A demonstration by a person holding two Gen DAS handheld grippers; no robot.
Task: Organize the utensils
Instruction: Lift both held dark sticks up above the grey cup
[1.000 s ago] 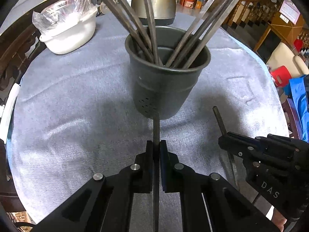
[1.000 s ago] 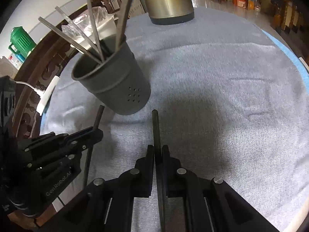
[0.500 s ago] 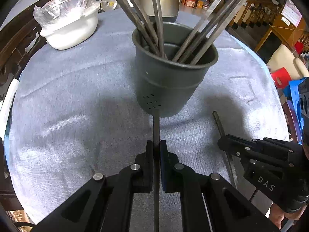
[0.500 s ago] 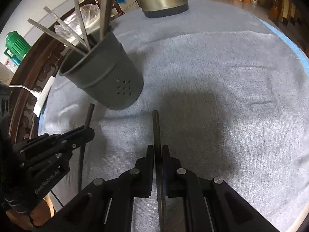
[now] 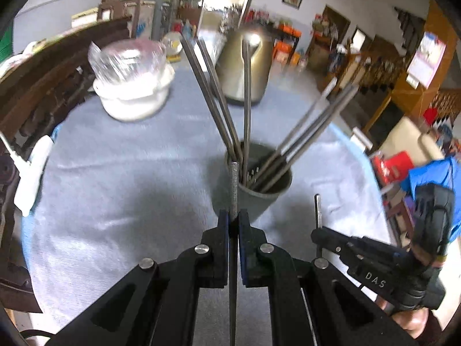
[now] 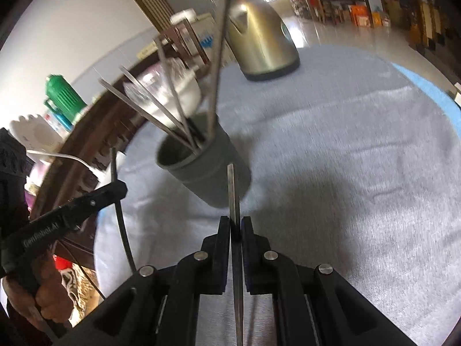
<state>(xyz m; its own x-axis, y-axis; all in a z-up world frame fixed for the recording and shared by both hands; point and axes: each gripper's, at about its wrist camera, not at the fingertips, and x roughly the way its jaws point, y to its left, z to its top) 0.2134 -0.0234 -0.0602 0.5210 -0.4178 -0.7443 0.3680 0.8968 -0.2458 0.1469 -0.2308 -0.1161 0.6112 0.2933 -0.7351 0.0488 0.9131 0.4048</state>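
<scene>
Each clamped on one thin grey metal chopstick, the left gripper (image 5: 234,222) at lower centre and the right gripper (image 6: 236,227) appear mid-carry toward the dark grey metal utensil cup (image 5: 253,193) at centre, so next each tip needs aiming into its rim.

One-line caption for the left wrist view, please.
Left gripper shut on a metal chopstick in front of the grey utensil cup; right gripper alongside holds another.
</scene>
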